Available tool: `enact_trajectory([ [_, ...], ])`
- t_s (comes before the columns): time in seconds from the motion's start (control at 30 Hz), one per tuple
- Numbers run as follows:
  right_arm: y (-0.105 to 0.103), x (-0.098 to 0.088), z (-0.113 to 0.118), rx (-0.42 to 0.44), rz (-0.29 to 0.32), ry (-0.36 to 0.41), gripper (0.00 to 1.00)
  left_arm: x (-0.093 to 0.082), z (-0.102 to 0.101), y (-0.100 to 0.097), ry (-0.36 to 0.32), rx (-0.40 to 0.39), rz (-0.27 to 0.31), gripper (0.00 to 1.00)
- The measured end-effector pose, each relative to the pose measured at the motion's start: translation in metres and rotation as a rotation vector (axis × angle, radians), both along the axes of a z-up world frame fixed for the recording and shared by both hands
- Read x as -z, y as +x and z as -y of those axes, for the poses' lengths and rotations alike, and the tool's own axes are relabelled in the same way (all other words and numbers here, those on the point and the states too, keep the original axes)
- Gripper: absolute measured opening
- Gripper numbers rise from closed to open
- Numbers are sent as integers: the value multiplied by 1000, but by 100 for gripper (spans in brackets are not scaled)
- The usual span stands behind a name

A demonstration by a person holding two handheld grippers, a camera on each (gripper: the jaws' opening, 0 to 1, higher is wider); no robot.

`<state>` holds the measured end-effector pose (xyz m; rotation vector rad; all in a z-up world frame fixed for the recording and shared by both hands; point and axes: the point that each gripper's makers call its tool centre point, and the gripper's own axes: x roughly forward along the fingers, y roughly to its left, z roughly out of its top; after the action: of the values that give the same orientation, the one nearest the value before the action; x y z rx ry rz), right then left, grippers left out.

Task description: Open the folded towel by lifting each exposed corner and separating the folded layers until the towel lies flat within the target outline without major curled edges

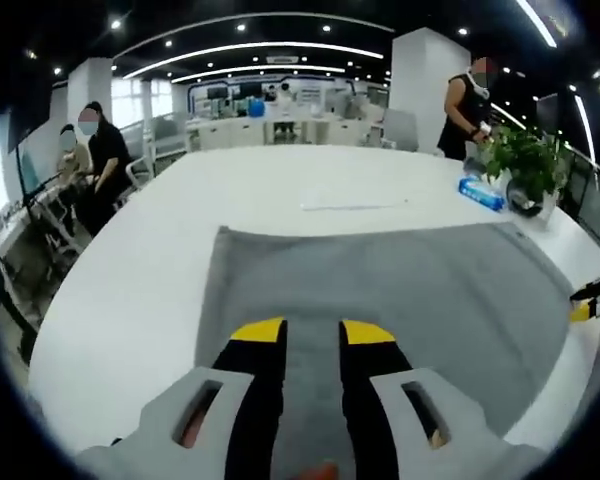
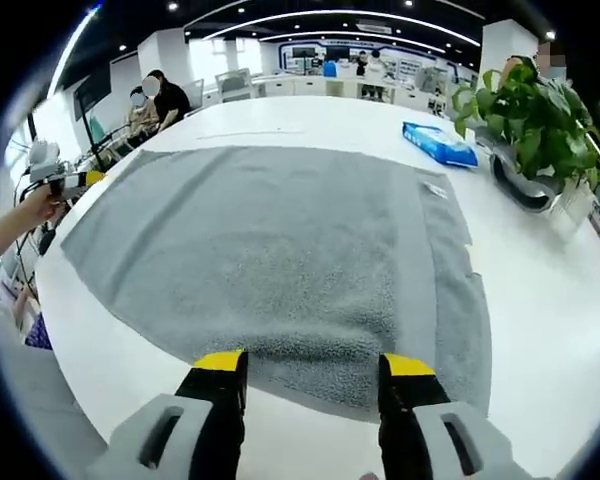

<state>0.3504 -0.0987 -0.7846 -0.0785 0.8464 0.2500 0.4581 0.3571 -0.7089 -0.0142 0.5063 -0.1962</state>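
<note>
The grey towel [image 1: 380, 290] lies spread out on the white table [image 1: 280, 190]. My left gripper [image 1: 313, 335] hovers over its near edge, open, with only towel showing between the yellow-tipped fingers. In the right gripper view the towel [image 2: 270, 240] looks mostly flat, with a narrow strip [image 2: 450, 270] along its right side lying as a doubled layer with a small tag. My right gripper [image 2: 315, 365] stands open just above the towel's near hem. The right gripper [image 1: 592, 300] also shows at the towel's far right side, and the left gripper [image 2: 65, 182] at the towel's left corner, held by a hand [image 2: 15, 220].
A potted plant [image 2: 530, 110] and a blue packet [image 2: 438, 143] stand on the table beyond the towel's right side. A thin pale line [image 1: 350, 206] marks the table past the towel. People [image 1: 100, 160] sit off the table's left side, and another person [image 1: 465, 100] stands at the back.
</note>
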Motion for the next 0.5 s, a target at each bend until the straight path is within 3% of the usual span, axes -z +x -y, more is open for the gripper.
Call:
enact_trajectory([
  [0.07,0,-9,3,9,29,15,53,-9,2,-19,-7,-3,17,23],
  [0.23,3,-49,13,23,169,88,58,-28,10,-62,-50,-27,53,25],
  [0.5,1,-86,25,54,302,138,67,-44,32,-101,-97,-32,98,34],
])
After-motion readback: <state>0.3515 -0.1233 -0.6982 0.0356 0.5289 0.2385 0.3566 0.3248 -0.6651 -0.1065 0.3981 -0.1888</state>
